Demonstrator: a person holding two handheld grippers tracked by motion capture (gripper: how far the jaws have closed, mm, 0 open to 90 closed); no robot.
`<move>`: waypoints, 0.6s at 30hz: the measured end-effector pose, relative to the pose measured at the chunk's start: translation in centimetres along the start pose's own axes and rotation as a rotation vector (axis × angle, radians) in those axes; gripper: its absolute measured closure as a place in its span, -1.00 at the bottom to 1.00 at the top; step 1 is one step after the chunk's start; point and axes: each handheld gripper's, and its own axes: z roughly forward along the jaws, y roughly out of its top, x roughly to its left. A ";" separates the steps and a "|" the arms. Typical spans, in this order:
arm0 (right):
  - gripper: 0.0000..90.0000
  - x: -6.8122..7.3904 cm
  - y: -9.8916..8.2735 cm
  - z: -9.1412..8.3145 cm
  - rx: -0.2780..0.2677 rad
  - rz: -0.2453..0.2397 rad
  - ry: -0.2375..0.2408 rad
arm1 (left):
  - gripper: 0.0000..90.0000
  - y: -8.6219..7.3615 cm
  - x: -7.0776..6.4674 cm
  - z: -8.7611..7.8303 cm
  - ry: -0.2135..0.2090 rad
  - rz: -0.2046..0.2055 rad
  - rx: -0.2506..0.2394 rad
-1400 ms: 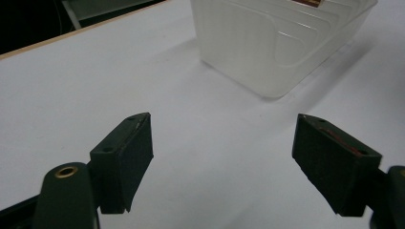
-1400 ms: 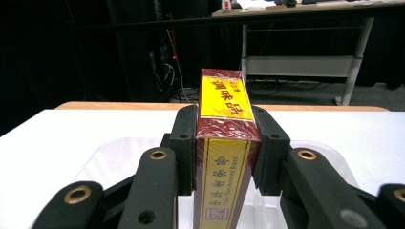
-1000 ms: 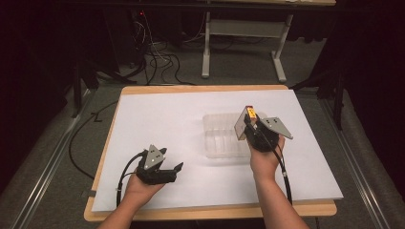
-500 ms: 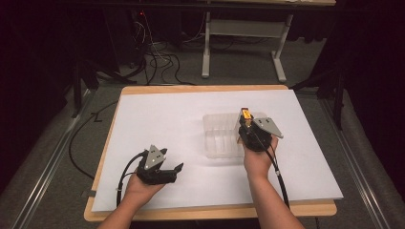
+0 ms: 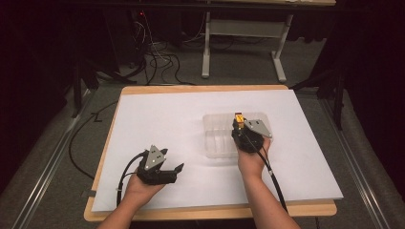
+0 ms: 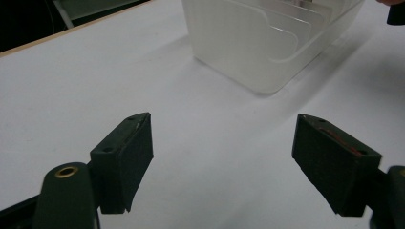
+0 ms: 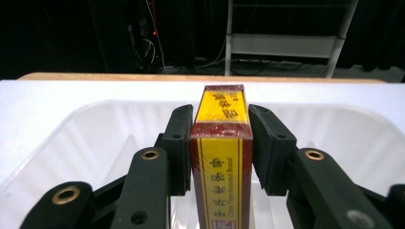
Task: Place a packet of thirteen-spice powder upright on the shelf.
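A wooden table (image 5: 305, 210) stood covered by a large white paper sheet (image 5: 167, 114), and on the sheet, right of centre, sat a clear ribbed plastic rectangular tray (image 5: 217, 136). The right gripper (image 5: 241, 128) hung over the tray's right half, held from the near side by the person's right hand (image 5: 252, 155), with its grey three-cornered plate facing up and its cable trailing back along the forearm. Its two black jaws were closed flat against the two long sides of a small yellow and dark red rectangular box (image 7: 222, 157) with printed characters; in the right gripper view the box stood lengthwise between the jaws and reached beyond their tips, above the tray's pale interior (image 7: 95, 138). Whether the box touched the tray floor could not be told. In the high view the box (image 5: 238, 116) showed as a small yellow patch at the far end of that gripper, inside the tray's outline. The left gripper (image 5: 173, 171) rested low on the paper at the near left, well apart from the tray, held by the left hand (image 5: 138, 188). Its jaws stood wide apart and held nothing; in the left gripper view (image 6: 222, 162) bare white paper lay between them, and the tray (image 6: 258, 43) stood farther off, toward the upper right.
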 end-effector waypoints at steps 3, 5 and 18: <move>0.38 -0.1 -0.2 0.0 -0.005 0.009 0.010 | -0.50 0.0 0.0 0.0 0.000 -0.001 -0.002; 0.33 -0.1 -0.2 0.0 -0.003 0.009 0.016 | -0.50 0.0 0.0 0.0 0.000 0.001 0.002; -0.40 -0.2 0.1 -0.4 0.052 -0.015 0.131 | -0.50 0.0 0.1 -0.2 0.005 -0.005 -0.003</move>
